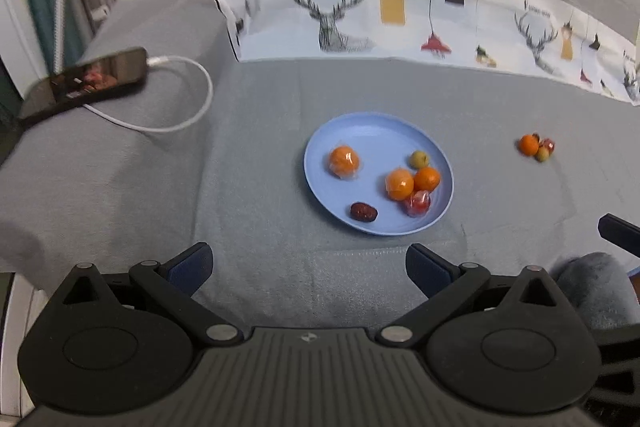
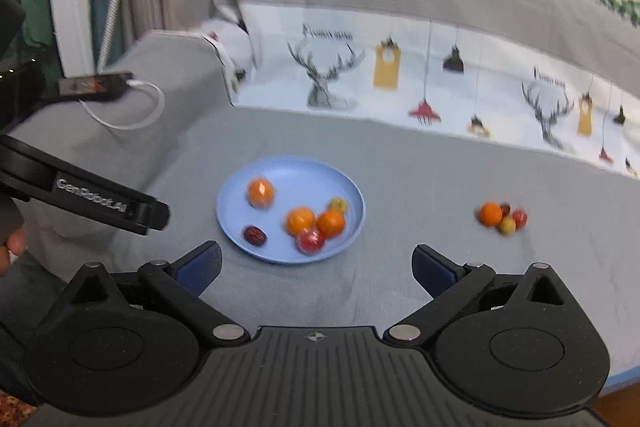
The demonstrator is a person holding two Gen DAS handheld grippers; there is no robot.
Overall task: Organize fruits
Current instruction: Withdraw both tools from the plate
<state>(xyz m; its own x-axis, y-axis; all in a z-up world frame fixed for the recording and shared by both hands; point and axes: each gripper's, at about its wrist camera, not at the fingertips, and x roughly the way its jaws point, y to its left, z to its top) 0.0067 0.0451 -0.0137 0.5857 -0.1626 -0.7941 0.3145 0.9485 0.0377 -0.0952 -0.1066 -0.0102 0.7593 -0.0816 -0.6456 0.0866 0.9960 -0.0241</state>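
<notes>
I see both hand-held grippers, left (image 1: 308,267) and right (image 2: 316,269), spread wide, empty. Six fruits sit on the plate (image 1: 372,131). Four more (image 1: 536,147) lie well apart.

Left gripper (image 1: 308,267), right gripper (image 2: 316,269): black ribbed bodies, blue finger pads, silver pivot screws, "GenRobot.AI" lettering.

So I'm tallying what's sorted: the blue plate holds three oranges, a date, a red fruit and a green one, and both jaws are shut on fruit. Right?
Not quite: the plate count stands, but both sets of jaws are open and empty, as each wrist view shows.
</notes>
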